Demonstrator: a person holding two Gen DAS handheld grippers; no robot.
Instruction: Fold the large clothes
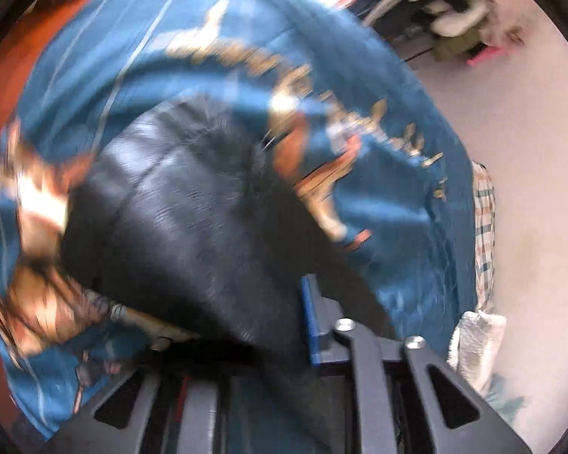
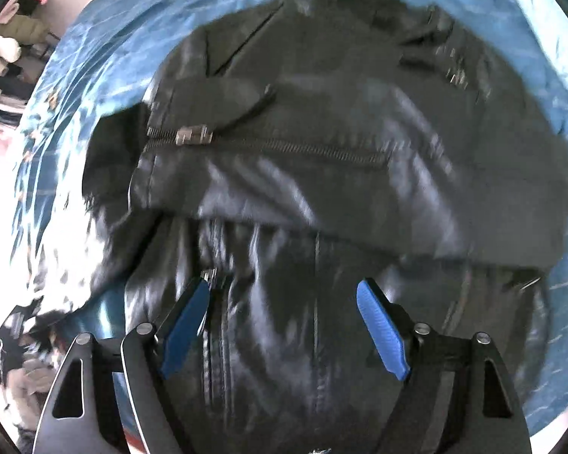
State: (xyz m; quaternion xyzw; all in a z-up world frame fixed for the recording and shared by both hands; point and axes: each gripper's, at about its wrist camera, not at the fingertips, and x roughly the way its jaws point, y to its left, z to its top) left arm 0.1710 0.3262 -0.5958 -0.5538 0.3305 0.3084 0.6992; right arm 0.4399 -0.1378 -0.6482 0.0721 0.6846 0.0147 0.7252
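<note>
One glossy black leather jacket (image 2: 322, 151) lies on blue patterned cloth (image 2: 75, 94); right gripper (image 2: 284, 321) gapes empty, left gripper (image 1: 303, 321) seemingly clamps jacket, clothes pile (image 1: 454, 11) at one o'clock.

Left gripper (image 1: 306, 317) clamped tight, angled downward; right gripper (image 2: 284, 325) spread wide, aimed straight down.

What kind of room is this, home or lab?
Likely a home bedroom: a black jacket lies on a blue patterned bedspread, with piled clothes against a plain wall behind.
</note>
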